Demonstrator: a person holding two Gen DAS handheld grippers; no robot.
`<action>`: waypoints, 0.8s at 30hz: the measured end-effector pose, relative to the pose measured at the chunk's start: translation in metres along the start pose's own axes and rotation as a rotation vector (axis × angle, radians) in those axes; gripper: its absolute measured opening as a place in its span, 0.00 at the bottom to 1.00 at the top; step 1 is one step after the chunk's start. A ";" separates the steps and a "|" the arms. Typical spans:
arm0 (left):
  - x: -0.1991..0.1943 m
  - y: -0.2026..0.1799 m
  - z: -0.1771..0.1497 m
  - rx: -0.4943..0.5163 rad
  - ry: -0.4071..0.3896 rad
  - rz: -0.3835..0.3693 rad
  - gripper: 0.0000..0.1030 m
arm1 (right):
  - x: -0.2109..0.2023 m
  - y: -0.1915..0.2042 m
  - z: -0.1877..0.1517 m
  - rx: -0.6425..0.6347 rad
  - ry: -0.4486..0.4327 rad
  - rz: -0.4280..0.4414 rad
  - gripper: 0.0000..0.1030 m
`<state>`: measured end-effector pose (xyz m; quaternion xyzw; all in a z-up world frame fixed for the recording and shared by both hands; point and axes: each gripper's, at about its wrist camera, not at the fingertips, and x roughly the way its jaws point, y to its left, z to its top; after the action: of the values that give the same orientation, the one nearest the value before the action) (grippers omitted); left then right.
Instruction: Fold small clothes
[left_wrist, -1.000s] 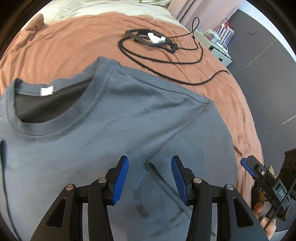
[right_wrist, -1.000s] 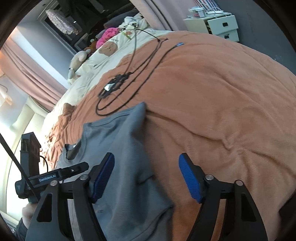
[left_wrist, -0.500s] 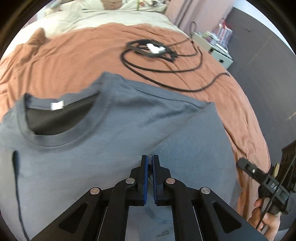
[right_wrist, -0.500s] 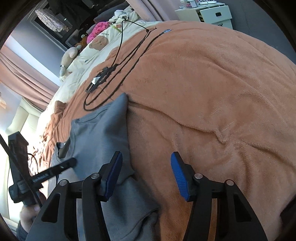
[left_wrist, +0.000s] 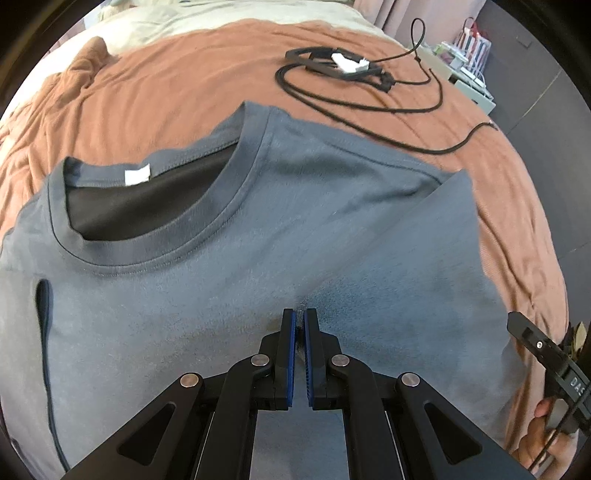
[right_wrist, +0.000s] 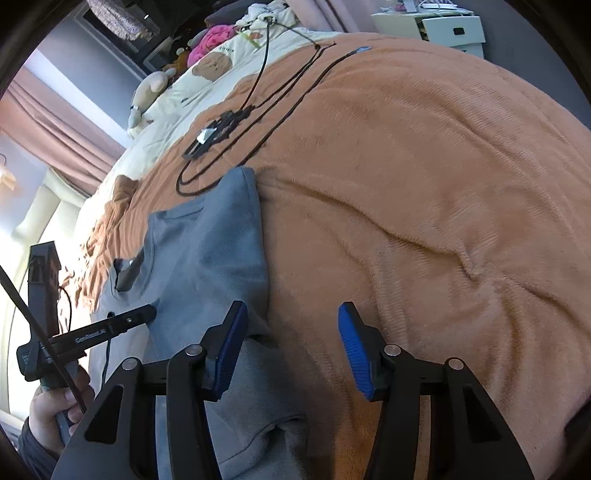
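A grey T-shirt (left_wrist: 184, 295) lies face up on a rust-brown blanket (left_wrist: 166, 92), its collar and white label toward the far left. Its right sleeve is folded in over the chest. My left gripper (left_wrist: 300, 314) points steeply down and is shut on a pinch of that folded sleeve's edge. In the right wrist view the T-shirt (right_wrist: 207, 251) runs along the left, and the left gripper (right_wrist: 147, 314) touches it. My right gripper (right_wrist: 291, 308) hovers at the shirt's side edge, its jaws closing. Its left finger is over the grey cloth and its right finger over bare blanket, and neither pad presses.
A black cable with a black frame (left_wrist: 351, 99) lies looped on the blanket beyond the shirt. Cream bedding with plush toys (right_wrist: 155, 85) sits at the head of the bed. A white nightstand (right_wrist: 443, 29) stands past the bed's edge. A hand (right_wrist: 48, 406) holds the left gripper.
The left jaws closed on the folded sleeve edge and have stayed shut. The right jaws have narrowed and the right gripper has tipped closer to the shirt's side edge.
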<state>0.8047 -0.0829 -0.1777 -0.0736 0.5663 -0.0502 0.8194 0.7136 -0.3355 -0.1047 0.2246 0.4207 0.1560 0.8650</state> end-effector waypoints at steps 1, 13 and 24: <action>0.001 0.000 0.000 0.004 0.001 0.004 0.04 | 0.001 0.001 -0.001 -0.008 0.001 0.005 0.48; -0.010 0.002 0.004 -0.009 -0.025 -0.022 0.04 | -0.005 0.008 -0.017 -0.099 0.060 -0.115 0.13; -0.011 -0.007 0.007 0.010 -0.015 -0.005 0.05 | -0.036 -0.003 -0.037 -0.072 0.039 -0.070 0.06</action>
<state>0.8077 -0.0874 -0.1641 -0.0712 0.5596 -0.0544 0.8239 0.6626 -0.3450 -0.1029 0.1756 0.4391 0.1449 0.8691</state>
